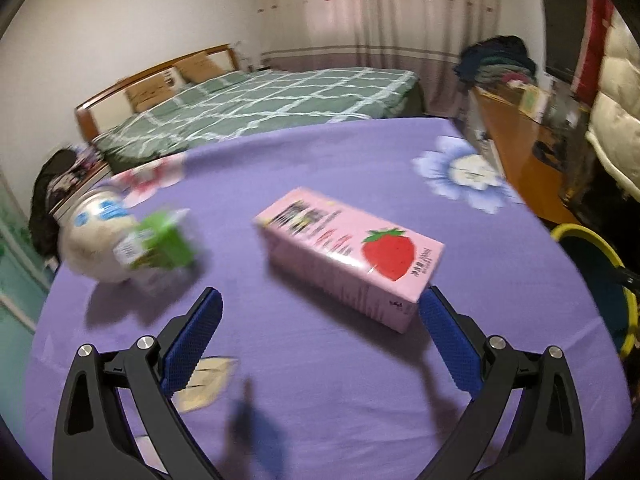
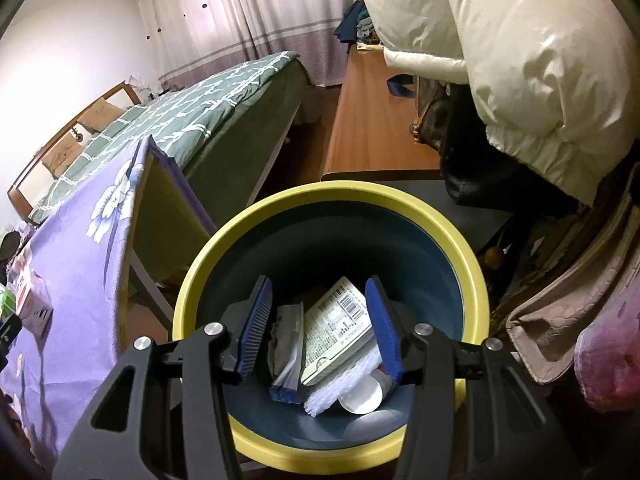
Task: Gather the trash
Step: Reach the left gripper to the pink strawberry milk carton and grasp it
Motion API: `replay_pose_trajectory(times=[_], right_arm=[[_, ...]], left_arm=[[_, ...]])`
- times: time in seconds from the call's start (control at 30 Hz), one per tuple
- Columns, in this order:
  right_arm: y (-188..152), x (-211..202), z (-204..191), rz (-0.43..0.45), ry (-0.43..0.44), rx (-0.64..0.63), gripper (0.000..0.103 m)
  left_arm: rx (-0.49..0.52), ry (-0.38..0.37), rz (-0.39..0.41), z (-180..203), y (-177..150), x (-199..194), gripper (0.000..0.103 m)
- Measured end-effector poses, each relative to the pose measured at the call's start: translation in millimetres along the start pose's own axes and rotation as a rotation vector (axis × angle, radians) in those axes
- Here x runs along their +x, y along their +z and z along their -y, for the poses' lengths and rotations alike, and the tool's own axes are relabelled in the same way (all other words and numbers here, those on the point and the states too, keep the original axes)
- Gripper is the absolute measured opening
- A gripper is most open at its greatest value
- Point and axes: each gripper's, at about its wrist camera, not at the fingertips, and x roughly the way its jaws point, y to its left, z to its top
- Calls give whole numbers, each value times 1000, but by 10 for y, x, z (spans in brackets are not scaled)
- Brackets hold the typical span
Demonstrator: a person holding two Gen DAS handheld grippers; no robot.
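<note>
The left tongs (image 1: 320, 308) stand wide with nothing between them, just short of the pink strawberry carton (image 1: 348, 256) lying flat on the purple surface (image 1: 320, 380). The carton's near corner sits beside one blue pad, so an off-centre closing could spin it away. Nearer than the carton lies a small paper scrap (image 1: 206, 384); beyond it to the left, a green carton (image 1: 160, 244) leans on a white jar (image 1: 96, 236), easily toppled. The right tongs (image 2: 320, 320) hover half-open and empty over the yellow-rimmed bin (image 2: 328, 208).
</note>
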Motion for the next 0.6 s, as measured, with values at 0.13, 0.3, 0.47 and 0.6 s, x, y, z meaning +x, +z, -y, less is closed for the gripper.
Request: replay_pose_trajectory(times=[0.13, 0.3, 0.47, 0.6], right_arm=[[12, -19, -39, 8, 6, -4, 47], [28, -57, -158, 15, 14, -21, 47], [43, -93, -246, 18, 14, -35, 47], [36, -123, -283, 21, 13, -43, 47]], left_arm=[[-72, 84, -14, -490, -60, 23, 97], [-192, 28, -17, -856, -73, 14, 97], [-114, -88, 1, -550, 25, 9, 97], [-82, -57, -33, -363, 141, 238, 97]])
